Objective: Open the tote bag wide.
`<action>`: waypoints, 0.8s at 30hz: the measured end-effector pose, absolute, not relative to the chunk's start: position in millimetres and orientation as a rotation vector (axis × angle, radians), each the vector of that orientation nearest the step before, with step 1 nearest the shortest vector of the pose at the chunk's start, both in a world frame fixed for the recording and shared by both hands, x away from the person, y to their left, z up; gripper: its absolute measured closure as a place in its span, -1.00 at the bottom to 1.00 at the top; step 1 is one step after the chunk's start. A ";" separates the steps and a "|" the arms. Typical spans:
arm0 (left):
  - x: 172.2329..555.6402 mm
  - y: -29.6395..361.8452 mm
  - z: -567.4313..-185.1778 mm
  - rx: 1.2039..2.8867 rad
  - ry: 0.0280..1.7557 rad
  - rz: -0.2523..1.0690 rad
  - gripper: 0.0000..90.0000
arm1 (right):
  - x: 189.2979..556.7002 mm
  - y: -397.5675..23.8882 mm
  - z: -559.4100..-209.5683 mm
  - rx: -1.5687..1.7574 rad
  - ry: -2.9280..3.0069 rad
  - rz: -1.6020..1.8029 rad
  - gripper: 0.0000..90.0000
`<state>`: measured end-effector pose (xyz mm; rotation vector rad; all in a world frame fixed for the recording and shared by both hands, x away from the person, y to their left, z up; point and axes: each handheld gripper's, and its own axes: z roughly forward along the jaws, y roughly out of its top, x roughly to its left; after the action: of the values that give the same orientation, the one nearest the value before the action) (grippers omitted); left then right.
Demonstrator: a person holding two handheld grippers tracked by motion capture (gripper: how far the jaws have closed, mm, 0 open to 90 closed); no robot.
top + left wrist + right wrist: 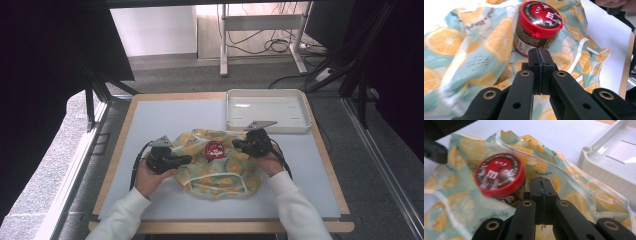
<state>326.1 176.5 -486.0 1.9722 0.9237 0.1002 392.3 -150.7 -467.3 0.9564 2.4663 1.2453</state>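
Jar (214,150) stands on the lemon-print cloth (220,175), white tray (267,111) well beyond.

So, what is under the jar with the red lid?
The jar stands on the lemon-print cloth, which is bunched around its base. Under the cloth lies the white table mat; the part directly beneath is covered.

A wood-edged counter (320,150) carries a pale mat (165,117). On the mat lies a cloth with orange slices (220,172), rumpled. Just beyond the cloth, to its right, sits a white tray (267,125).
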 end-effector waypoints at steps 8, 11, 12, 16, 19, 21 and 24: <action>321.9 188.4 -482.7 1.957 0.954 0.155 1.00 | 373.6 -155.3 -462.0 0.933 2.459 1.286 0.97; 322.5 189.4 -482.9 1.952 0.962 0.172 0.95 | 372.1 -154.9 -461.9 0.920 2.466 1.288 0.94; 322.3 189.5 -482.8 1.948 0.968 0.190 0.88 | 372.2 -154.7 -461.8 0.915 2.470 1.289 0.89; 322.4 190.5 -482.2 1.931 0.989 0.263 0.43 | 372.2 -153.8 -460.1 0.884 2.470 1.300 0.54; 323.4 193.0 -482.1 1.923 1.007 0.266 0.11 | 371.0 -153.4 -456.9 0.884 2.451 1.302 0.28; 323.9 195.7 -481.6 1.922 1.018 0.266 -0.03 | 370.6 -153.8 -454.6 0.892 2.442 1.312 0.15; 324.7 198.9 -481.0 1.917 1.028 0.277 -0.14 | 370.7 -154.4 -453.3 0.910 2.436 1.324 -0.05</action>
<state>324.7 198.9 -481.0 1.9170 1.0279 0.2770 370.7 -154.4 -453.3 0.9103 2.4363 1.3239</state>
